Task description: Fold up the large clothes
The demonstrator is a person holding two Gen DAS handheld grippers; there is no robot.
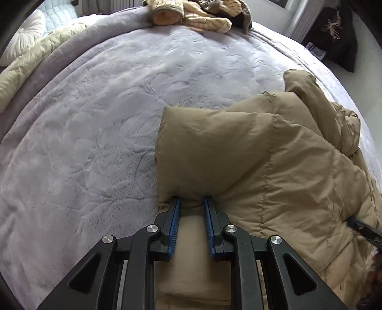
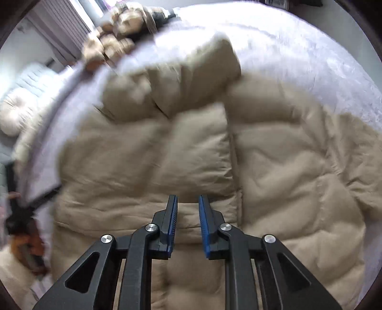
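A tan quilted puffer jacket (image 1: 262, 155) lies on the bed, its near left part doubled into a thick fold. My left gripper (image 1: 191, 199) is shut on that fold's edge, and the fabric bunches between its blue pads (image 1: 176, 214). In the right wrist view the jacket (image 2: 167, 155) spreads out wide, with a sleeve lying across its top. My right gripper (image 2: 188, 198) points down over the jacket's near hem. Its jaws stand a narrow gap apart and the cloth beneath lies flat, not pinched. This view is blurred.
A lilac plush bedspread (image 1: 95, 119) covers the bed. A heap of beige and dark clothes (image 1: 191, 14) sits at its far edge. A cream duvet (image 1: 23, 71) and a white pillow (image 1: 23, 35) lie at the left. A black bag (image 1: 334, 35) stands on the floor to the right.
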